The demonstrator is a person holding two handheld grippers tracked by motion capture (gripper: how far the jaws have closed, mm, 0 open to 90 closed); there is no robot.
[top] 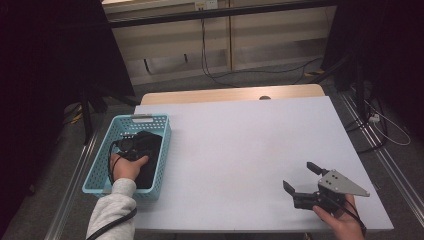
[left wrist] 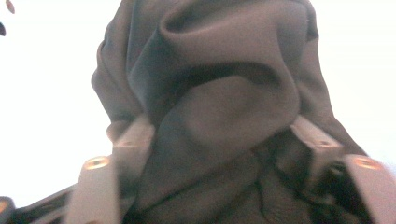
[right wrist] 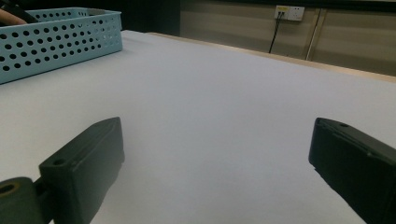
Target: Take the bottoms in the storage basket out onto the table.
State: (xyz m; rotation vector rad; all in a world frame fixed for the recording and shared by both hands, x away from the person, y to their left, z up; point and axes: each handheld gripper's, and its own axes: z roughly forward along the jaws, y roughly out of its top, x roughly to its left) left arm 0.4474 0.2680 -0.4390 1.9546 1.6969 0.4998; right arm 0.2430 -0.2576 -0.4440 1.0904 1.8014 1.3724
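High view: a dark cloth [top: 148,155] lies bunched in the blue basket [top: 161,131] at the table's [top: 240,140] left edge, the left gripper [top: 134,148] clamped on its folds. The right gripper [top: 300,179] rests near the front right, jaws apart.

garment [left wrist: 219,107]: dark soft matt cloth | basket [top: 159,150]: perforated plastic | table [top: 250,140]: smooth matt

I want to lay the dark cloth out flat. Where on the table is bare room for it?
The white table top is bare from the blue basket across to the right gripper, and up to its far edge. The basket is crowded: the dark cloth and left gripper fill it.
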